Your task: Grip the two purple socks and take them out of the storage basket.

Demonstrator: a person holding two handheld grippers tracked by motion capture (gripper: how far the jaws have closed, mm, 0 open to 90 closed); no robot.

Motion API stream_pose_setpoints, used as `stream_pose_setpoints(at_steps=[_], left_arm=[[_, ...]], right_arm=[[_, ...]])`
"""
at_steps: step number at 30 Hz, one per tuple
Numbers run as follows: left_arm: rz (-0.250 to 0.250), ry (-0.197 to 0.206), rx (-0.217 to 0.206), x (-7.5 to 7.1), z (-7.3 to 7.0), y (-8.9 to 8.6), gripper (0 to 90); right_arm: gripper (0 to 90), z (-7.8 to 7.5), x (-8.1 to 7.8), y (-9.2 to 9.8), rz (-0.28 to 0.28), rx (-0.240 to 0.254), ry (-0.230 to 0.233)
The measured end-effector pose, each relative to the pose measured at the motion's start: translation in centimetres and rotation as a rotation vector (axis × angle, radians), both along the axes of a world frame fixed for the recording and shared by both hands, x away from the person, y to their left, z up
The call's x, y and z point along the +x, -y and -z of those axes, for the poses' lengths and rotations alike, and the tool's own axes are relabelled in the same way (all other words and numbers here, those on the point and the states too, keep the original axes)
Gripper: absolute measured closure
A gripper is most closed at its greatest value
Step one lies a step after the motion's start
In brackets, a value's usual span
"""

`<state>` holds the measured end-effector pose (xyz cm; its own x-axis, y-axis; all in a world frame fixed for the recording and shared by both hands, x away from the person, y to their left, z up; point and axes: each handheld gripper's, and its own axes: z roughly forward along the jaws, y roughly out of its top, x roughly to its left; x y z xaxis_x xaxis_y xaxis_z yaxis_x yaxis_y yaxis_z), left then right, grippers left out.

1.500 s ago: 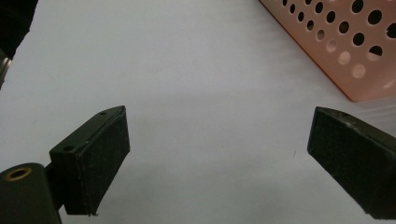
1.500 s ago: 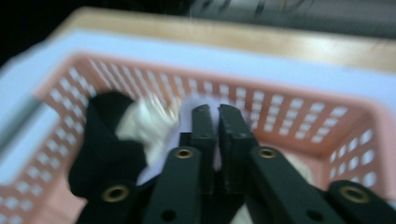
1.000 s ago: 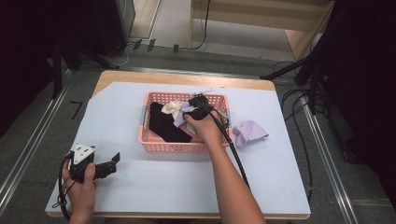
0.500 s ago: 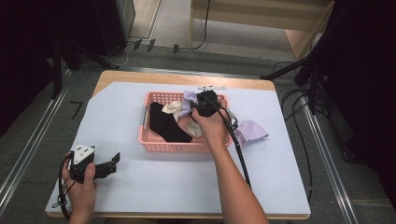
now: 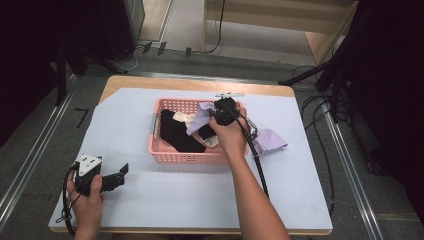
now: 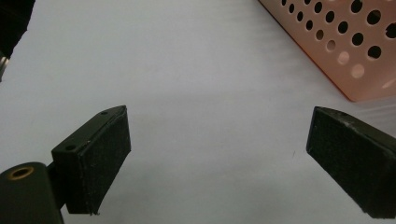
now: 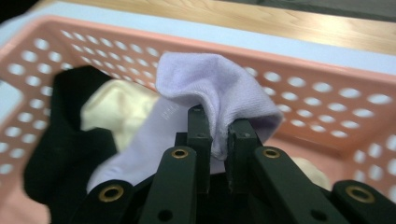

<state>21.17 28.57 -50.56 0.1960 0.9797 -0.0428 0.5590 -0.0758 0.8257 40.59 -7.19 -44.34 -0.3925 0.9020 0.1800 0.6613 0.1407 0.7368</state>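
Right gripper [image 7: 215, 140], jaws just closed, pinches lilac knit sock [image 7: 210, 88] above pink perforated plastic basket [image 7: 327, 74], likely for removal; left gripper [image 6: 219, 154] idles agape on white tabletop [image 6: 187, 70]

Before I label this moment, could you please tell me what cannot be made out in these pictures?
- High view: the right tool, hidden by the hand and the lilac knitted sock.
- Right gripper view: the pinched part of the sock, covered by the pads; the black cloth, blurred.
- Left gripper view: the pink perforated plastic basket, cut off by the edge.
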Motion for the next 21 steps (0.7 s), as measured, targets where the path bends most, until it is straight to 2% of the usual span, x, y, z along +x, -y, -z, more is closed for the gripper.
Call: stream_pose_setpoints(at_steps=[2, 4, 6, 7, 13, 16, 18, 21], left_arm=[[0.002, 0.001, -0.001, 0.0, 0.0, 0.0, 7.1], [0.002, 0.002, -0.002, 0.0, 0.0, 0.0, 7.1], [0.001, 0.003, -0.002, 0.0, 0.0, 0.0, 7.2], [0.002, 0.002, -0.002, 0.0, 0.0, 0.0, 7.2], [0.003, 0.002, -0.003, 0.0, 0.0, 0.0, 7.2], [0.003, 0.002, -0.004, 0.0, 0.0, 0.0, 7.2], [0.004, 0.002, -0.005, 0.0, 0.0, 0.0, 7.2], [0.004, 0.002, -0.004, 0.0, 0.0, 0.0, 7.2]], right_arm=[[79.5, 0.2, 0.0, -0.5, -0.025, 0.030, -0.010], [68.8, 1.0, 0.1, -1.3, -0.052, 0.029, -0.046], [64.7, 1.8, 0.4, -2.0, -0.078, 0.001, -0.080], [64.7, 2.3, 0.4, -2.3, -0.087, -0.023, -0.077], [65.9, 3.1, 0.8, -3.2, -0.113, -0.108, -0.054], [78.0, 3.3, 0.8, -3.3, -0.128, -0.145, -0.048], [81.9, 3.0, 0.8, -3.2, -0.112, -0.119, -0.047], [83.2, 2.5, 0.6, -3.0, -0.107, -0.088, -0.019]])
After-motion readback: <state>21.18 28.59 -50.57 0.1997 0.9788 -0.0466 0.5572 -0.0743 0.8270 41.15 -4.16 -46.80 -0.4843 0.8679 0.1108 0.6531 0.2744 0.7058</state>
